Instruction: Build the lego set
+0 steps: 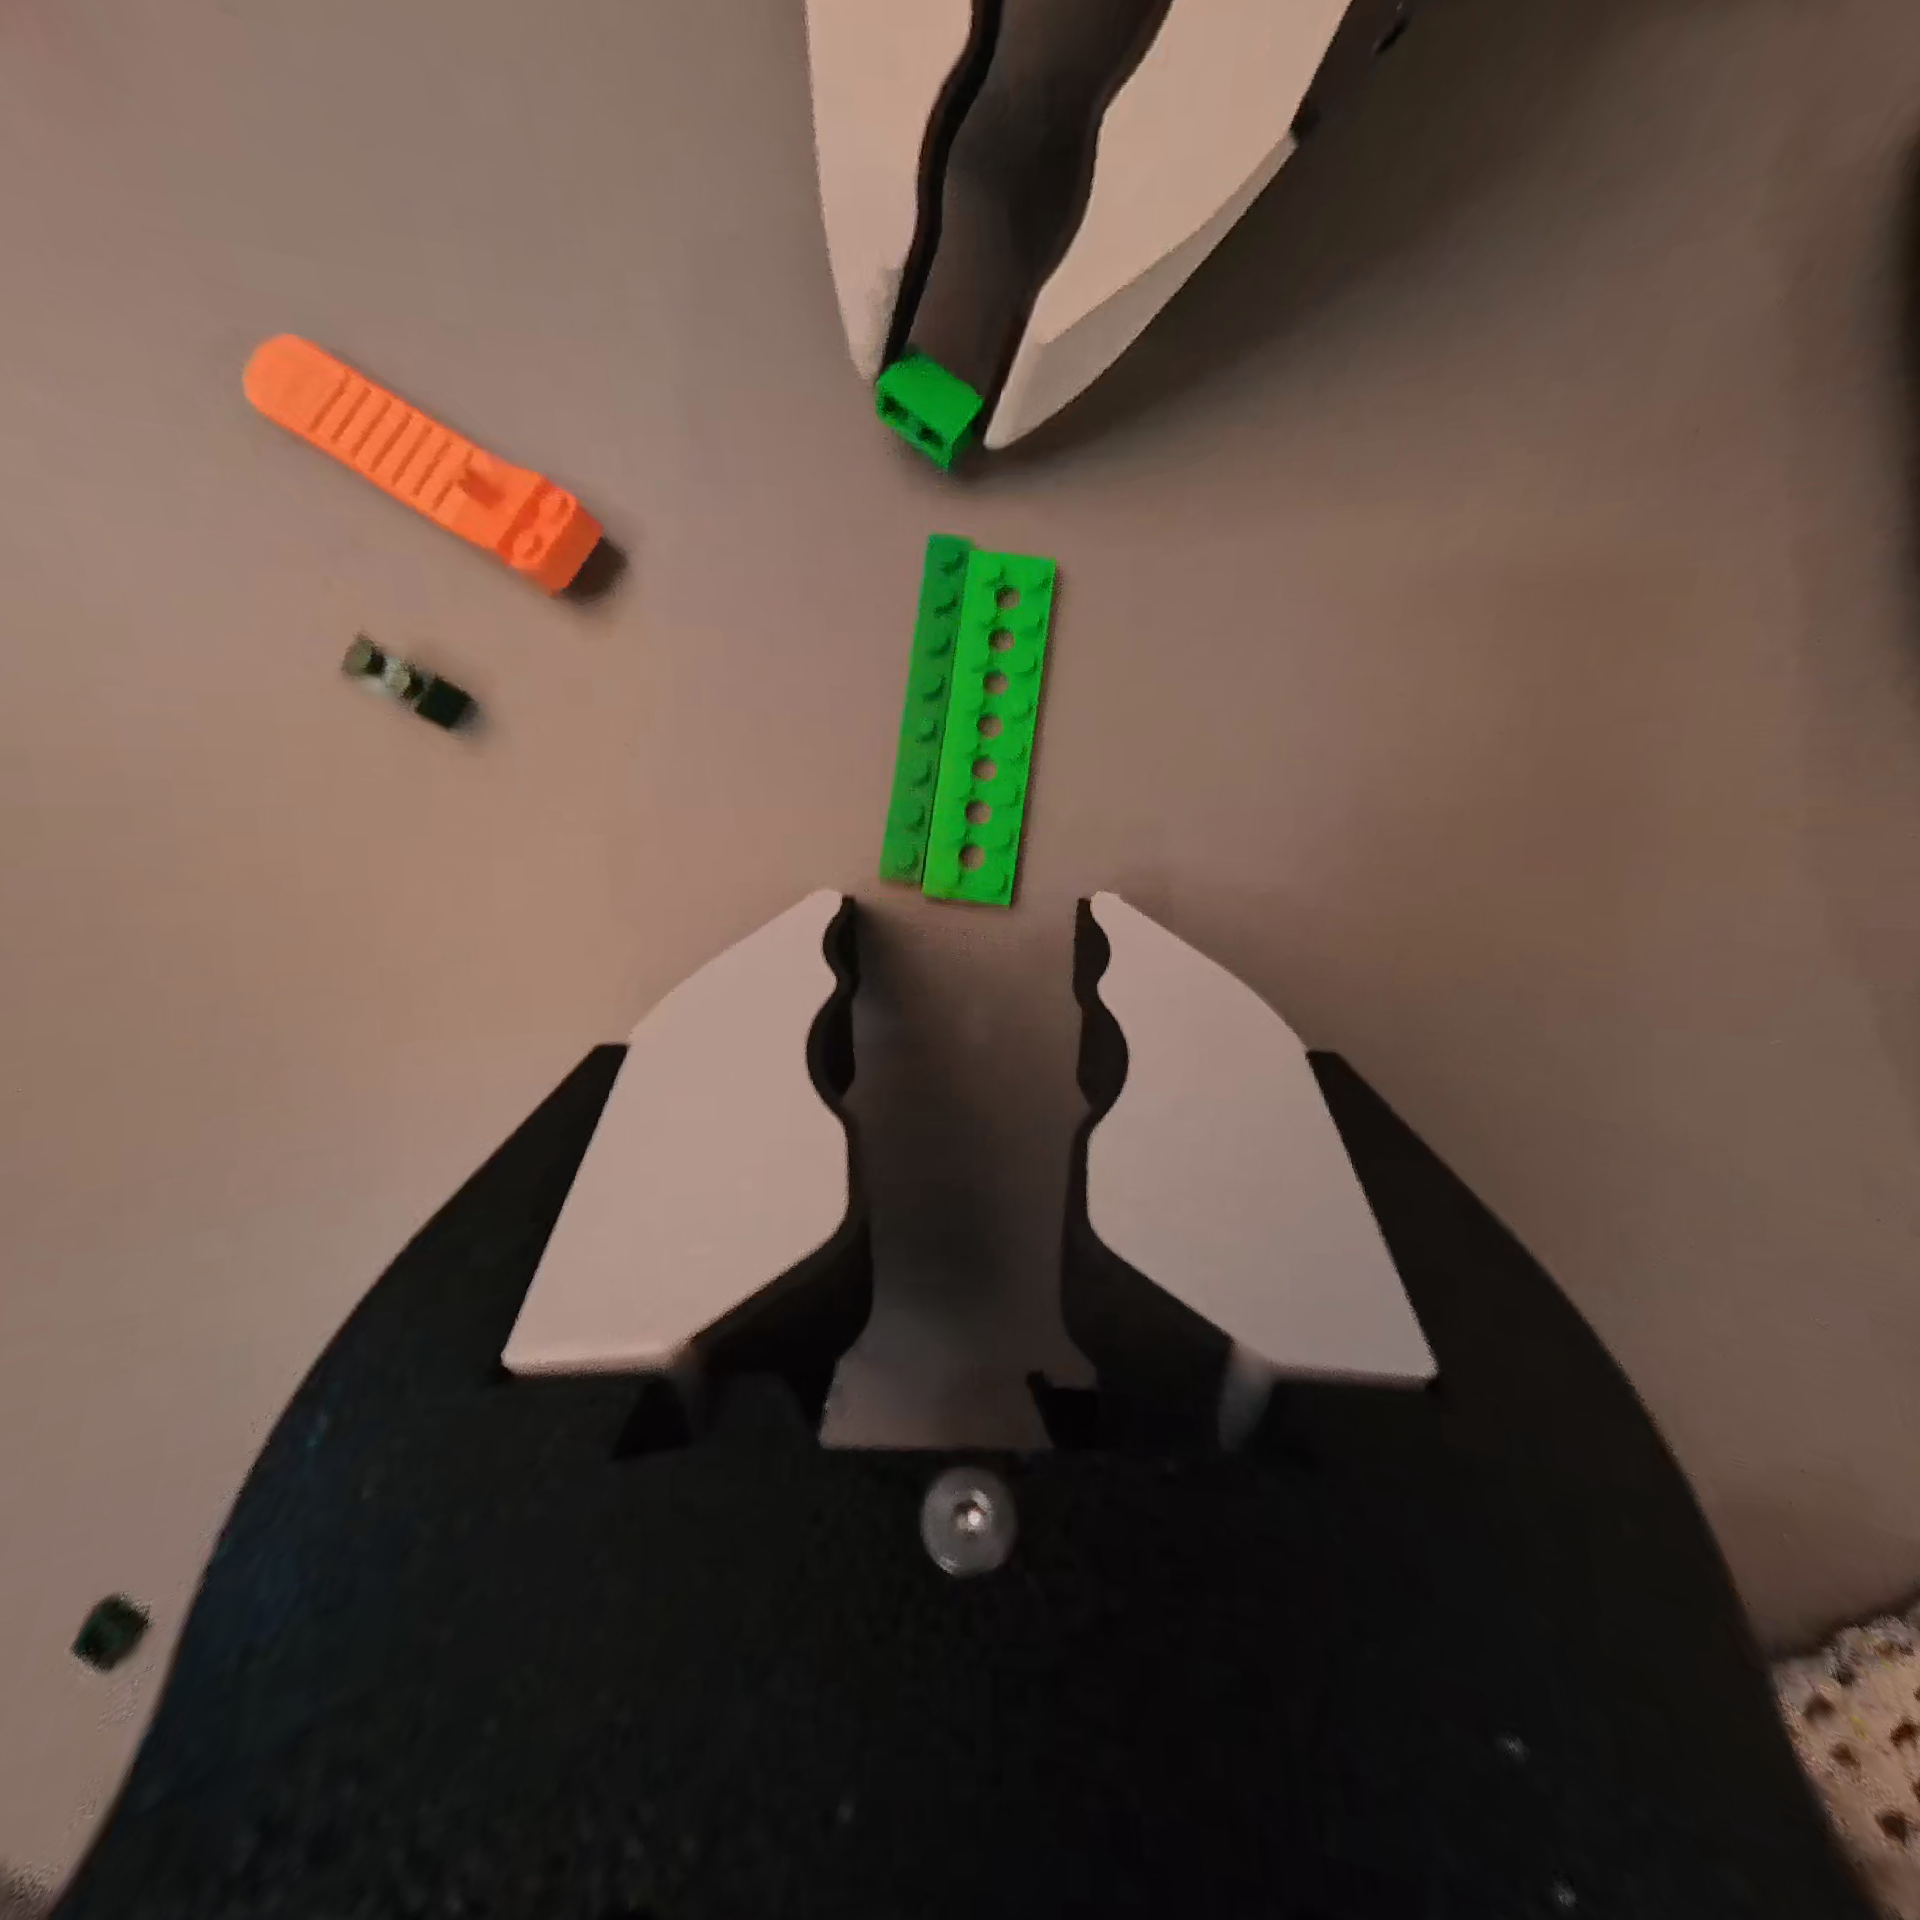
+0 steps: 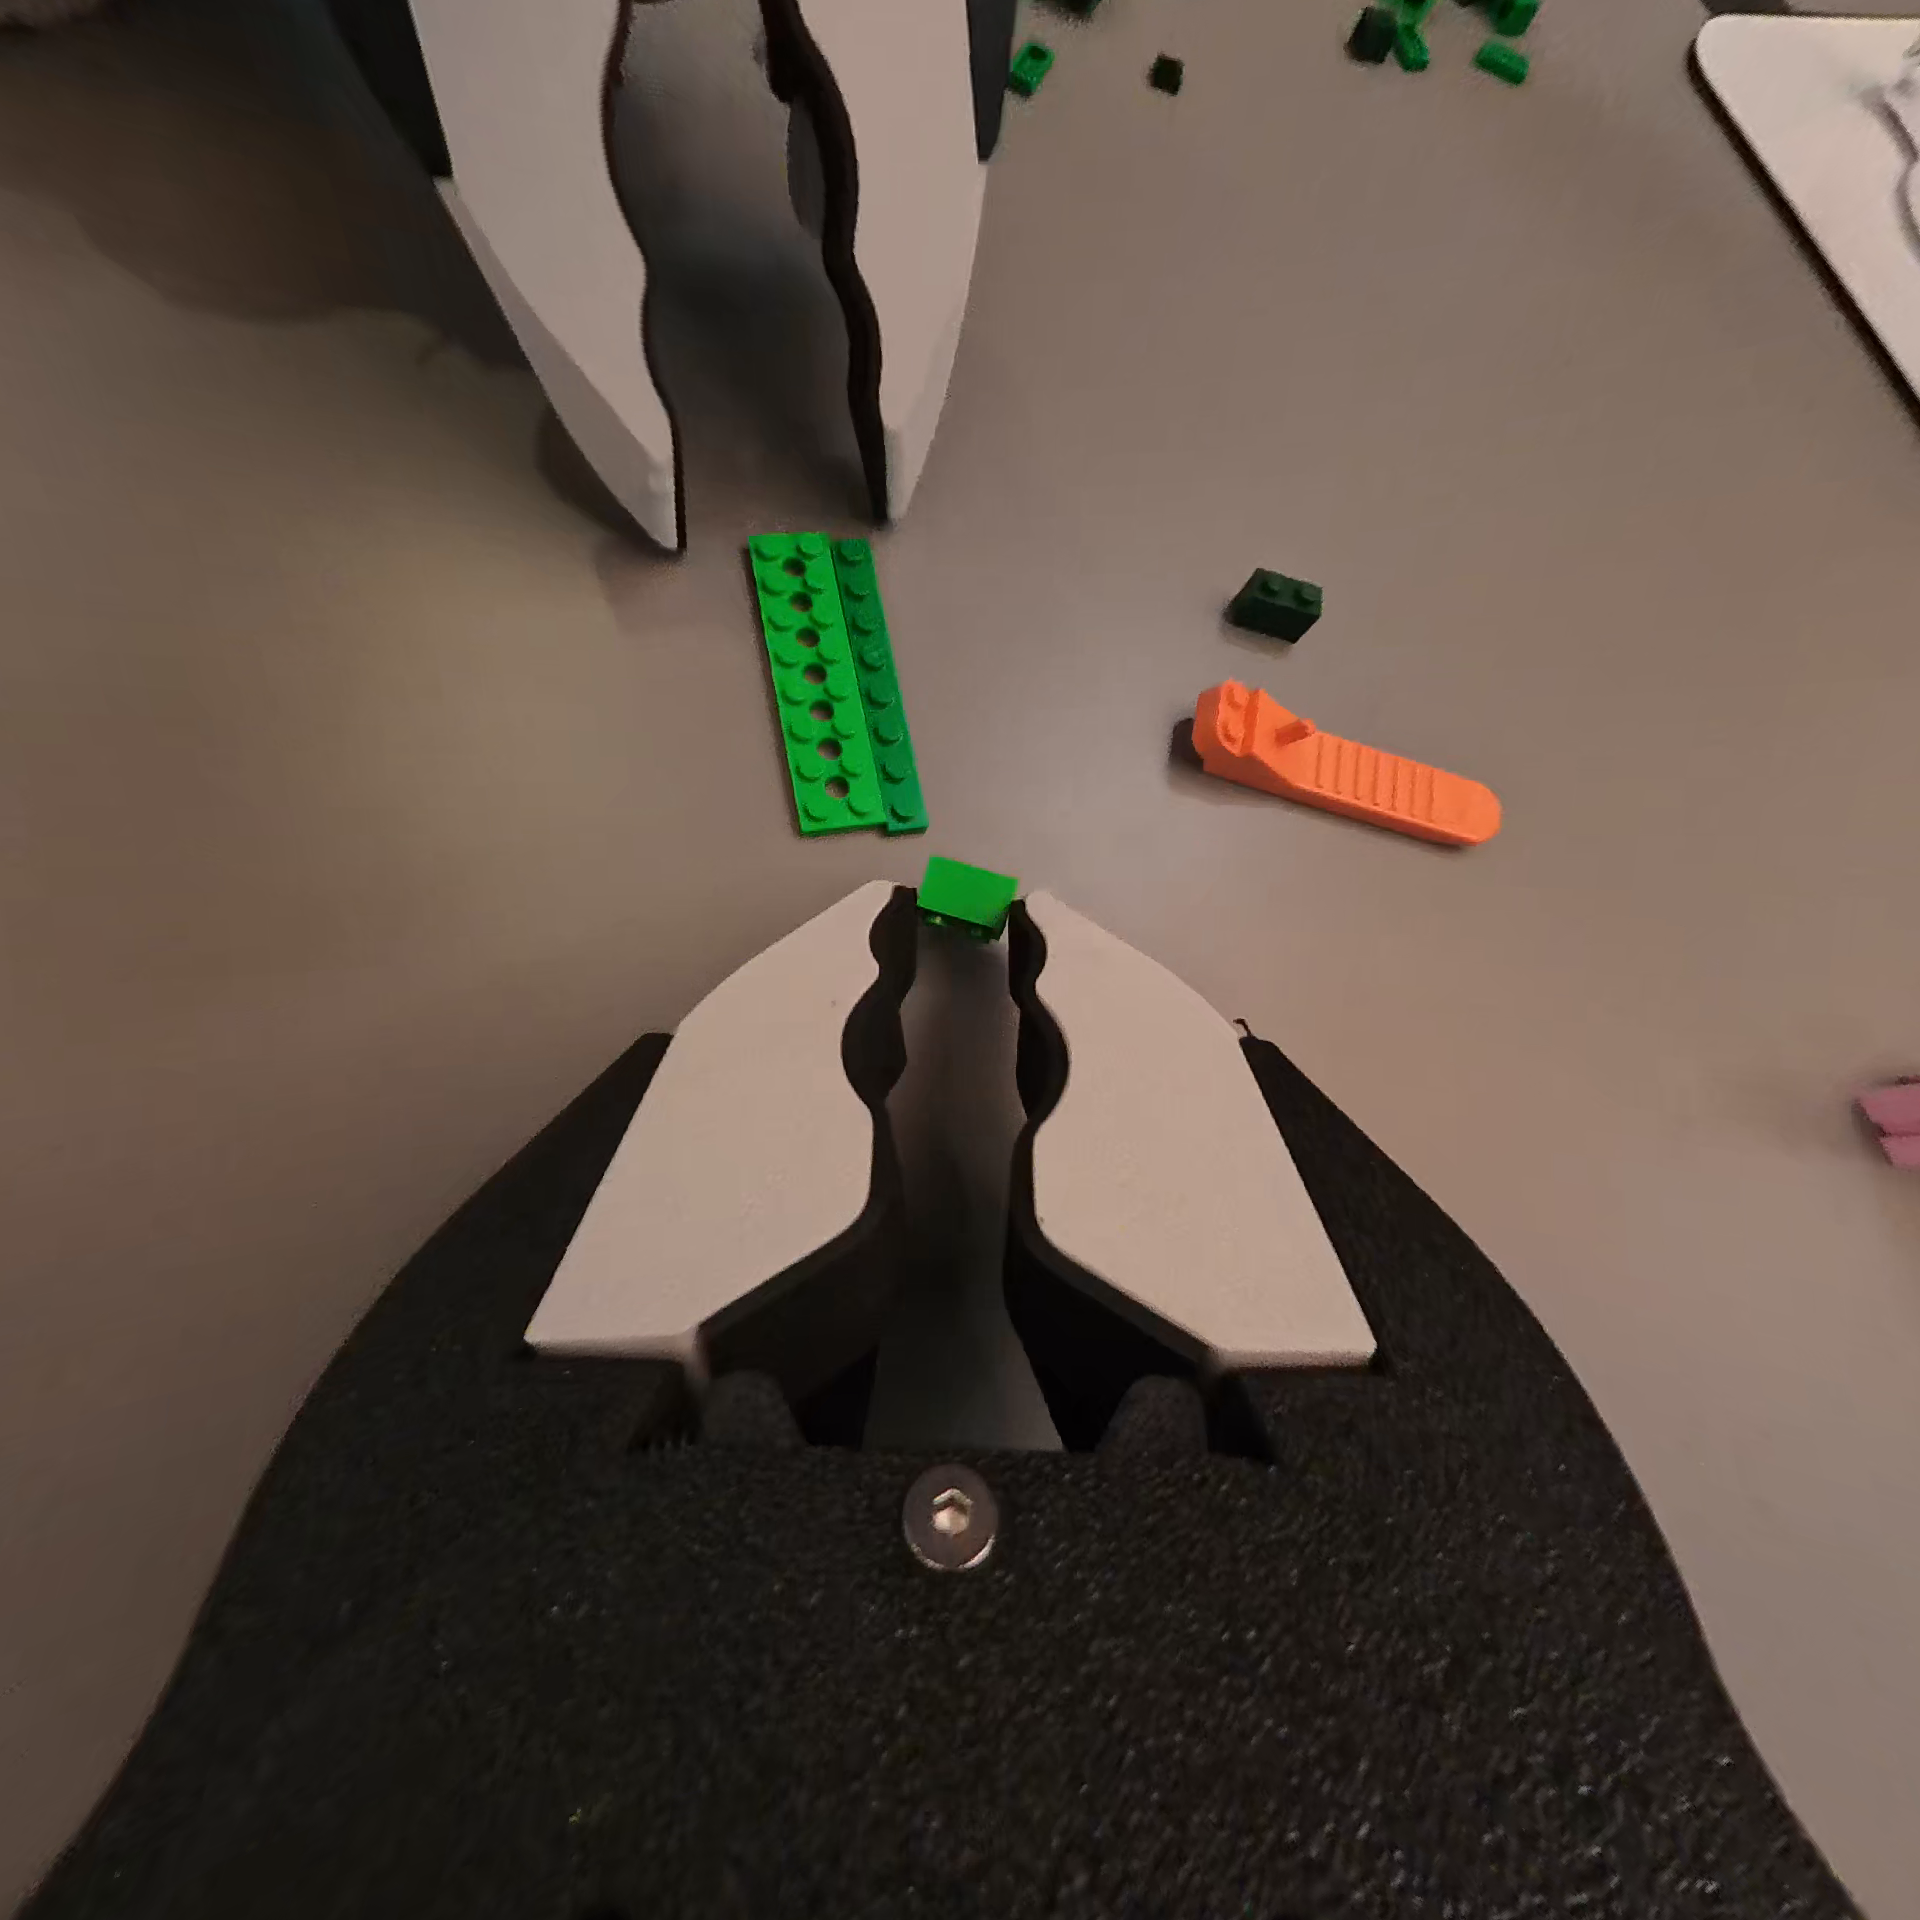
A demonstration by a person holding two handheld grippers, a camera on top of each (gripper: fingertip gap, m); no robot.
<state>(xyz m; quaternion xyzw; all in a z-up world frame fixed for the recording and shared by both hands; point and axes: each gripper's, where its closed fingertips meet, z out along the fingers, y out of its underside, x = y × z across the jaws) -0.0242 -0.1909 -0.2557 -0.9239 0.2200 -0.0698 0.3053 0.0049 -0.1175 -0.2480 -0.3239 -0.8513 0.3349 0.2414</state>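
A long bright green plate with holes [image 1: 987, 727] lies flat on the grey table, joined along one side to a narrower darker green plate [image 1: 920, 707]. My left gripper [image 1: 966, 904] is open and empty, its tips just short of the plates' near end. My right gripper [image 2: 961, 904] is shut on a small bright green brick [image 2: 968, 896] and holds it just short of the plates' other end [image 2: 831, 686]. In the left wrist view the right gripper [image 1: 940, 405] comes in from the top with the brick [image 1: 928, 407]. In the right wrist view the left gripper [image 2: 779, 530] stands beyond the plates.
An orange brick separator [image 1: 416, 457] [image 2: 1351, 769] lies to one side of the plates. A dark green brick [image 2: 1275, 603] sits near it; small dark pieces [image 1: 410, 681] lie on the table. Several green bricks [image 2: 1455, 42] lie far off. A white board [image 2: 1829, 187] is at the right edge. Tip to tip, the grippers are about 9 centimetres apart. Between my right fingertips and the orange brick separator [image 1: 416, 457] there is roughly 8 centimetres. It is also in sight in the right wrist view [image 2: 1345, 763].
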